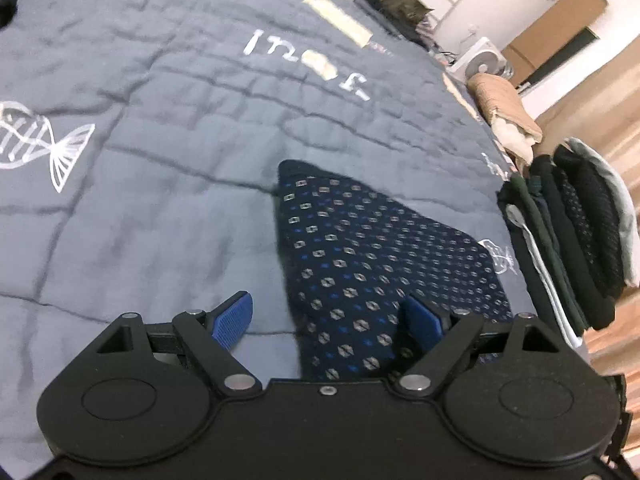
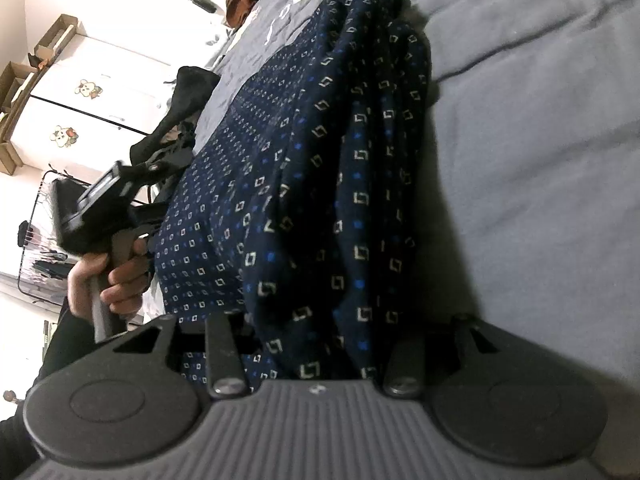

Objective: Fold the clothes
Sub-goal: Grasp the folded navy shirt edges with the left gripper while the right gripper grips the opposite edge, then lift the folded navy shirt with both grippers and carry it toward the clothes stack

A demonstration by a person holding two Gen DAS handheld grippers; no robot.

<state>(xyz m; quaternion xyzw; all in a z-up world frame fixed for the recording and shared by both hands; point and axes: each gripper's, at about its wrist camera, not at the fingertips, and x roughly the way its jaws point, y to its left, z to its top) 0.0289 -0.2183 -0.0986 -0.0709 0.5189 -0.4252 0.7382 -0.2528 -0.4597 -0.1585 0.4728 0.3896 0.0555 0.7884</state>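
Note:
A dark navy garment with small white and blue squares lies on the grey-blue quilt. My left gripper hovers over the garment's near edge, open; its right blue pad is above the cloth and its left pad above bare quilt. In the right wrist view the same garment rises in bunched folds from my right gripper, which is shut on a thick bundle of it. The cloth hides the fingertips. A hand holds the left tool at the garment's far side.
A stack of folded dark clothes sits at the bed's right edge, above the wooden floor. A beige bundle and a white fan lie beyond. Loose black clothes and a white cabinet show past the bed.

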